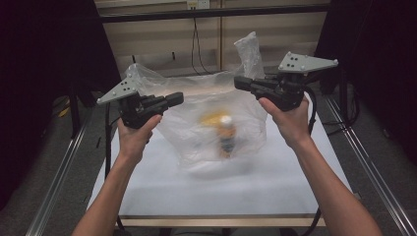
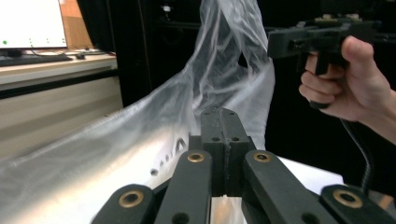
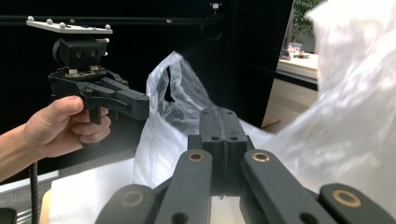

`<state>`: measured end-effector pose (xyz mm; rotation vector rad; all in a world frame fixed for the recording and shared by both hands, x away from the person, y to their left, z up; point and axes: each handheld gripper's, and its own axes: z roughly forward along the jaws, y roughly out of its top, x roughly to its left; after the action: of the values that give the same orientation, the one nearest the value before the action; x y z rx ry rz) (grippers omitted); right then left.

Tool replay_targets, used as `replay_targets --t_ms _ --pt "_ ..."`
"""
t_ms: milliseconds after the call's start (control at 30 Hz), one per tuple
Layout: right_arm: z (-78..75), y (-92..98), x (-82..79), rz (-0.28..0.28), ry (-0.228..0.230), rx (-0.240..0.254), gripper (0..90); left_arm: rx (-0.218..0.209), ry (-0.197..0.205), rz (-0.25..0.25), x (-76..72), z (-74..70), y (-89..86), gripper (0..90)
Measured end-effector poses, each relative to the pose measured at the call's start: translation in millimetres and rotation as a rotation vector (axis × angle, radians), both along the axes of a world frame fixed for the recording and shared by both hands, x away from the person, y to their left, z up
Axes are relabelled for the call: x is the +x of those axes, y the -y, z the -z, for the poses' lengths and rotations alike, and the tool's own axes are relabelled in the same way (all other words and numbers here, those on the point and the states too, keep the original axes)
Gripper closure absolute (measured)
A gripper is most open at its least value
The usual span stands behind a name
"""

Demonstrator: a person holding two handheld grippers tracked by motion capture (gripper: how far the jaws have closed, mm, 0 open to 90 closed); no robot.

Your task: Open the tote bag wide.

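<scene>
One clear plastic bag [image 1: 216,118] was held up off the desk [image 1: 221,191] between two grippers, one per hand. The left gripper [image 1: 176,99] had its jaws pressed together on the bag's left handle edge; in the left gripper view the film ran out from the closed jaw tips and spread away to the left and upward. The right gripper [image 1: 239,81] likewise had its jaws together, clamped on the bag's right handle, whose loose end stood up just above the jaw tips in the high view. In the right gripper view the film bulked to the right of the closed jaws, and the other handle loop, with one cut-out opening, showed beyond the tips.

The bag hung slack between the two pairs of jaws, below their level, with its bottom near the white desk surface; whether it touched could not be told. Inside sat blurred contents: one yellow item [image 1: 215,119] and one bottle-like thing with a white cap [image 1: 227,135]. The exact count of items was uncertain owing to blur.

Each gripper carried one grey three-cornered plate.
</scene>
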<state>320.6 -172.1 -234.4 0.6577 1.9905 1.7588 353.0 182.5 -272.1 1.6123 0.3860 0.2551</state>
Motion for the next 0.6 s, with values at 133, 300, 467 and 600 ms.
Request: replay_targets --t_ms 133,300,467,600 --pt "-8.8 -6.0 5.3 0.006 0.007 -0.011 90.0 0.006 0.001 -0.009 9.4 -8.7 2.8 90.0" --pt "-14.2 -14.4 21.6 0.058 -0.024 -0.058 90.0 0.023 -0.027 -0.036 26.3 -7.5 4.6 90.0" --pt "-6.4 -16.4 30.9 0.079 -0.055 -0.083 90.0 0.087 -0.076 -0.042 38.6 5.9 14.1 90.0" --pt "6.2 -15.5 35.1 0.102 -0.084 -0.113 90.0 0.103 -0.094 -0.038 40.2 17.4 19.8 90.0"
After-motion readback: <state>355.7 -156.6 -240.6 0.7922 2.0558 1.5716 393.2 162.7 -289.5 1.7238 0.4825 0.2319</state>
